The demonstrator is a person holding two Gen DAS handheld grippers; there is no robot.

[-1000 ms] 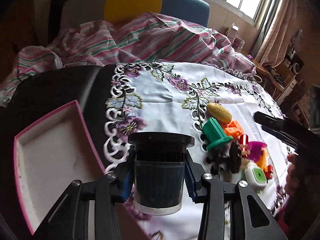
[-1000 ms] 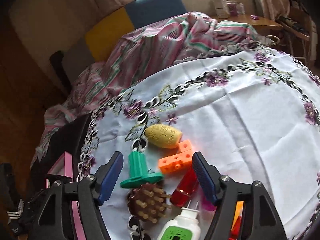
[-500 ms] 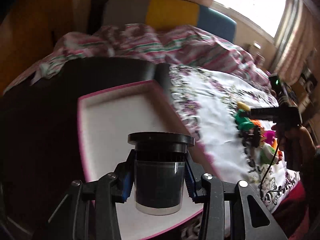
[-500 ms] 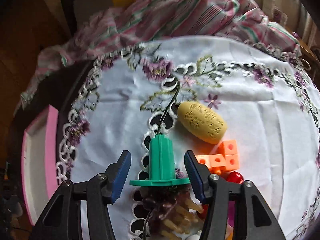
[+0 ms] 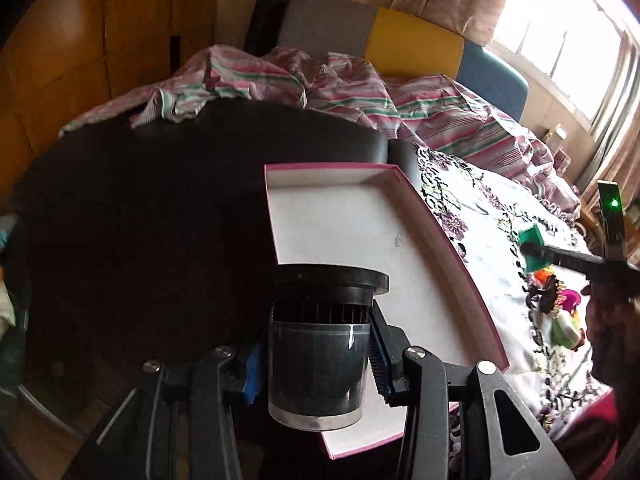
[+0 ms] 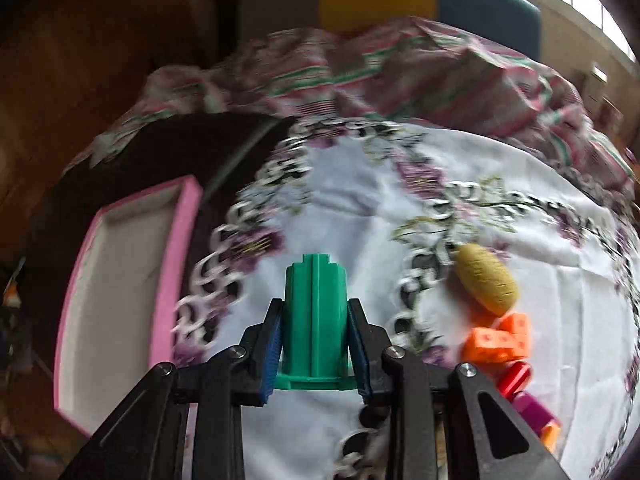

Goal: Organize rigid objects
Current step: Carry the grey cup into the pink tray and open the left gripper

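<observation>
My left gripper (image 5: 318,356) is shut on a dark cylinder with a black ribbed cap (image 5: 318,344), held over the near corner of the pink-rimmed white tray (image 5: 464,264). My right gripper (image 6: 316,348) is shut on a green flanged plastic piece (image 6: 316,308), lifted above the white embroidered cloth (image 6: 352,208). In the left wrist view that green piece (image 5: 530,240) shows at the far right in the other gripper. The tray (image 6: 176,264) lies to the left in the right wrist view.
A yellow oval (image 6: 486,280), orange cube blocks (image 6: 500,338), red and magenta pieces (image 6: 520,384) lie at the right on the cloth. A striped bedsheet (image 5: 360,92) is bunched behind. A dark surface (image 5: 140,220) spreads left of the tray. A person's hand (image 5: 612,320) is at the right edge.
My right gripper closed around the green piece and lifted it off the pile, swinging left. My left gripper carried the dark cylinder leftward from over the cloth to over the tray.
</observation>
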